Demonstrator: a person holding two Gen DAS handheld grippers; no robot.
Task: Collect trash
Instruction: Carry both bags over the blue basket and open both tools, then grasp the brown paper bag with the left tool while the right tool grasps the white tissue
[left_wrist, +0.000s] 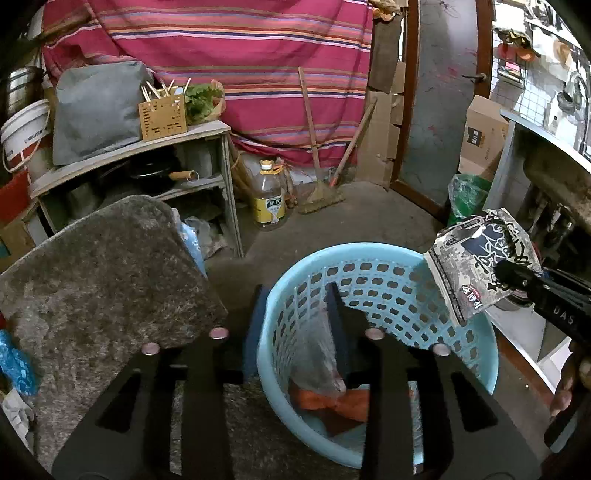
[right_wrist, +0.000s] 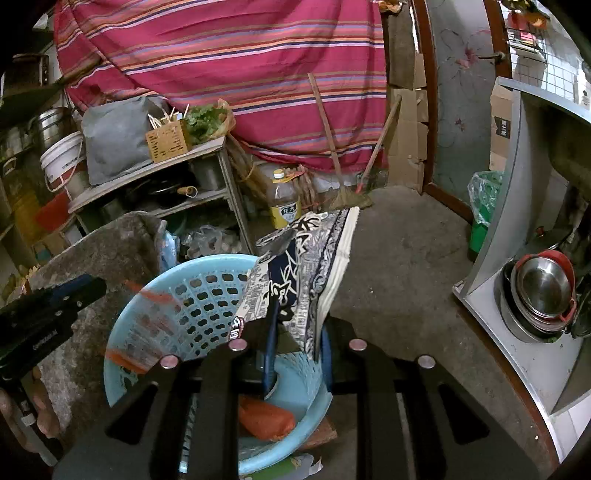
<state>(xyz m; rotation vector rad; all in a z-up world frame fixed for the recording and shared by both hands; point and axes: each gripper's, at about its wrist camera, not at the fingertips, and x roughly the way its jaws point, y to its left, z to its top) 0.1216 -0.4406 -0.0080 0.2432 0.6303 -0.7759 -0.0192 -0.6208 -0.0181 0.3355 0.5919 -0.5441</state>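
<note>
A light-blue perforated basket (left_wrist: 373, 284) (right_wrist: 199, 295) stands on the floor with an orange wrapper (left_wrist: 332, 404) (right_wrist: 266, 419) and a crumpled clear plastic piece (left_wrist: 316, 354) inside. My left gripper (left_wrist: 295, 291) (right_wrist: 86, 288) is open astride the basket's near rim, one finger outside and one inside. The clear plastic lies beside the inner finger, not pinched. My right gripper (right_wrist: 299, 325) (left_wrist: 508, 275) is shut on a black, white and grey printed wrapper (right_wrist: 306, 258) (left_wrist: 476, 258), held over the basket's right rim.
A grey felt-covered seat (left_wrist: 103, 266) (right_wrist: 92, 254) adjoins the basket on the left. Behind stand a cluttered shelf (left_wrist: 207, 129), an oil bottle (left_wrist: 269, 199) and a broom (left_wrist: 321, 195). On the right are a green bag (left_wrist: 467, 195) and a steel counter (right_wrist: 517, 229) with bowls (right_wrist: 543, 288).
</note>
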